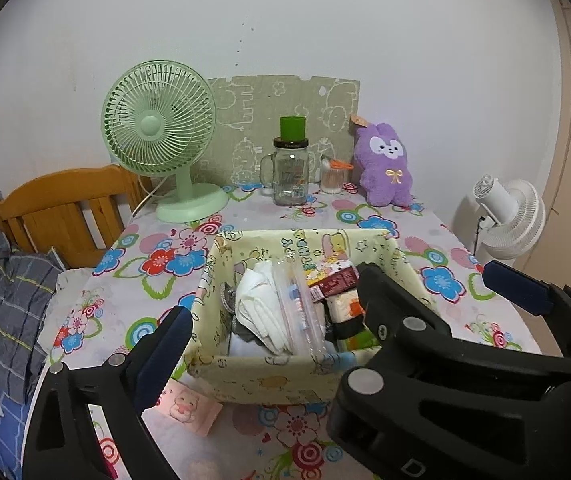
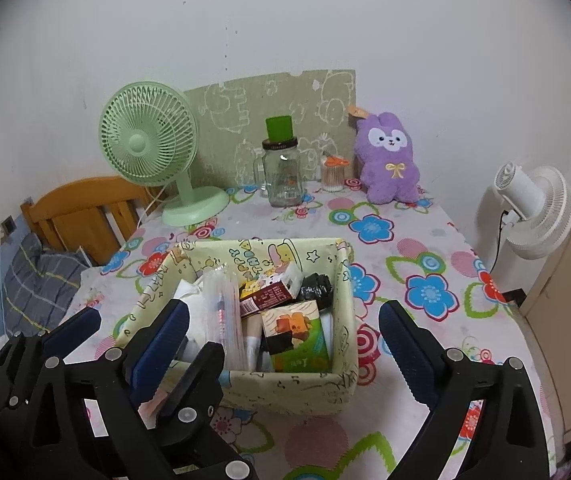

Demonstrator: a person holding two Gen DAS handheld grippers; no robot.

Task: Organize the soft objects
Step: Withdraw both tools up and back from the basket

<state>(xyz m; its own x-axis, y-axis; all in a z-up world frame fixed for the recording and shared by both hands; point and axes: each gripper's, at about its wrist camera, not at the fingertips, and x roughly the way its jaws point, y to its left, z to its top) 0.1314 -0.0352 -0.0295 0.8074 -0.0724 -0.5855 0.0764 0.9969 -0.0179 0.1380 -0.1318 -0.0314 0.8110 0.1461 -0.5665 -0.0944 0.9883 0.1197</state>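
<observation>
With both sets of tongs spread wide and gripping nothing, looks like a pause between items. Left gripper (image 1: 273, 308) straddling the near corner of the fabric box (image 1: 257, 376); right gripper (image 2: 285, 328) hanging over its packed contents. Folded white cloth (image 1: 261, 300) already tucked inside. Still out: pink tissue pack (image 1: 189, 408) just beside the box, purple plush (image 2: 389, 160) well back. Next, probably, dropping to pinch that pack.
</observation>
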